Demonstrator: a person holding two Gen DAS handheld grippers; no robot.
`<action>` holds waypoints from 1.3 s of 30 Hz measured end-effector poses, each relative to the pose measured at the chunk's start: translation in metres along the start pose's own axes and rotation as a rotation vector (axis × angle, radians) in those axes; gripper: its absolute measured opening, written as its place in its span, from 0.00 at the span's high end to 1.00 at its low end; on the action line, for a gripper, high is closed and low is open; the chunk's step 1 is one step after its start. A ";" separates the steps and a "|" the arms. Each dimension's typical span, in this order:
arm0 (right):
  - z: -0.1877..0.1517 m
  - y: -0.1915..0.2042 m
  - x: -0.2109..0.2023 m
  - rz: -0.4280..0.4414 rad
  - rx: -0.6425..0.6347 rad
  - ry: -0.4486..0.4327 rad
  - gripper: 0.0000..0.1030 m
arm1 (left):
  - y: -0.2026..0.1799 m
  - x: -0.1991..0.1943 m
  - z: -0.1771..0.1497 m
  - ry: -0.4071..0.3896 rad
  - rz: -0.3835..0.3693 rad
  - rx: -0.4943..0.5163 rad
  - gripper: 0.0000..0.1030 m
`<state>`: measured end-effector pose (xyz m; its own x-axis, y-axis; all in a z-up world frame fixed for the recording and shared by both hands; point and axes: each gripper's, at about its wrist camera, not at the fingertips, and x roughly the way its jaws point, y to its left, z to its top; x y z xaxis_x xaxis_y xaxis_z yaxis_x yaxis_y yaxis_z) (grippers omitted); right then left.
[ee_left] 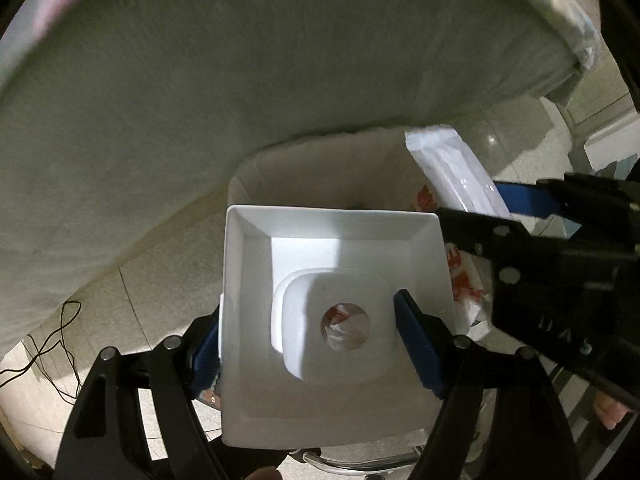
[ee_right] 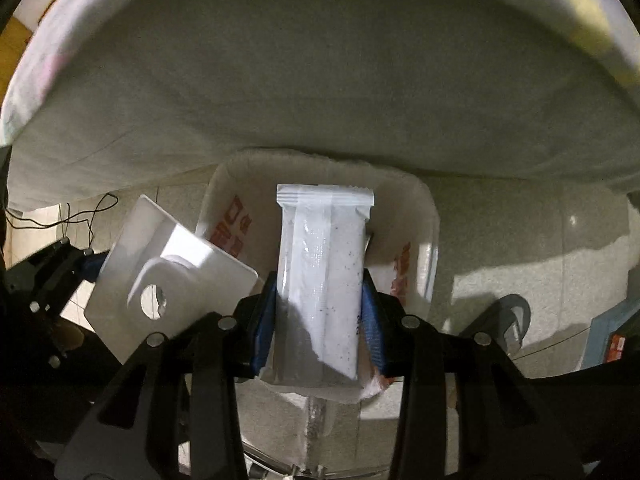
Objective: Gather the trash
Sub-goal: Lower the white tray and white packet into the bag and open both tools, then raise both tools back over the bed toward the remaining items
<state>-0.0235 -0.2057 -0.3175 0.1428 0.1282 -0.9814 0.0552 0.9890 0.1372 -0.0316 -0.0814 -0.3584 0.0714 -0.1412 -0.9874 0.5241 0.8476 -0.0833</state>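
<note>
Both hands are down over the bin now, each with something to drop. The left gripper (ee_left: pixel 308 340) has its blue pads closed on the two sides of a square white plastic tray with a round hole in its raised middle (ee_left: pixel 332 320), held flat and face-up to the camera. Through that hole you can see crumpled white and red stuff below, so the tray sits right above the open mouth of the white bin bag with red printing (ee_left: pixel 464 276). The right gripper (ee_right: pixel 320 320) is clamped on a long white sealed snack wrapper speckled with dark dots (ee_right: pixel 324 272), gripping it near its lower half so the crimped top end points out over the bag (ee_right: pixel 412 240).

The bin stands on the pale tiled floor (ee_right: pixel 520 240), tucked against the edge of a bed draped in a grey-white sheet (ee_right: pixel 320 80).

What worries me is the tray. I judge it nearly as broad as the bag's opening, and held flat like that it may land across the rim and perch there, or push the loose liner down inside. The two grippers are also close together, so letting go at once may make the wrapper strike the tray and slide off onto the floor. A light wrapper can cling to a pad, too.
</note>
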 end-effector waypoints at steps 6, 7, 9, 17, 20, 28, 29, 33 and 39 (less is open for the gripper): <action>0.004 -0.004 0.015 0.012 0.023 0.023 0.51 | -0.011 0.018 -0.001 0.008 0.030 0.051 0.23; 0.005 -0.004 0.016 0.018 0.028 0.023 0.35 | -0.015 0.021 0.000 0.009 0.034 0.048 0.13; 0.006 -0.008 0.018 0.037 0.045 0.018 0.16 | -0.011 0.025 -0.002 0.002 0.051 0.041 0.08; 0.007 -0.013 0.022 0.013 0.084 0.021 0.15 | -0.001 0.029 -0.009 0.019 -0.020 0.005 0.08; 0.004 -0.015 0.018 0.010 0.078 0.019 0.15 | -0.001 0.027 -0.010 0.012 -0.015 0.010 0.08; 0.001 -0.016 0.004 0.022 0.084 0.000 0.15 | 0.003 0.025 -0.006 0.007 0.028 0.025 0.08; 0.001 -0.016 0.001 0.021 0.083 -0.002 0.15 | 0.003 0.022 -0.006 0.005 0.030 0.022 0.08; -0.002 -0.018 -0.018 0.032 0.089 -0.025 0.15 | 0.001 0.009 -0.007 -0.025 0.032 0.021 0.08; -0.010 -0.022 -0.056 0.041 0.089 -0.076 0.15 | -0.010 -0.026 -0.013 -0.097 0.041 0.047 0.07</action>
<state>-0.0428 -0.2340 -0.2673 0.2206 0.1595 -0.9622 0.1349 0.9721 0.1920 -0.0496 -0.0793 -0.3338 0.1739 -0.1579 -0.9720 0.5581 0.8291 -0.0348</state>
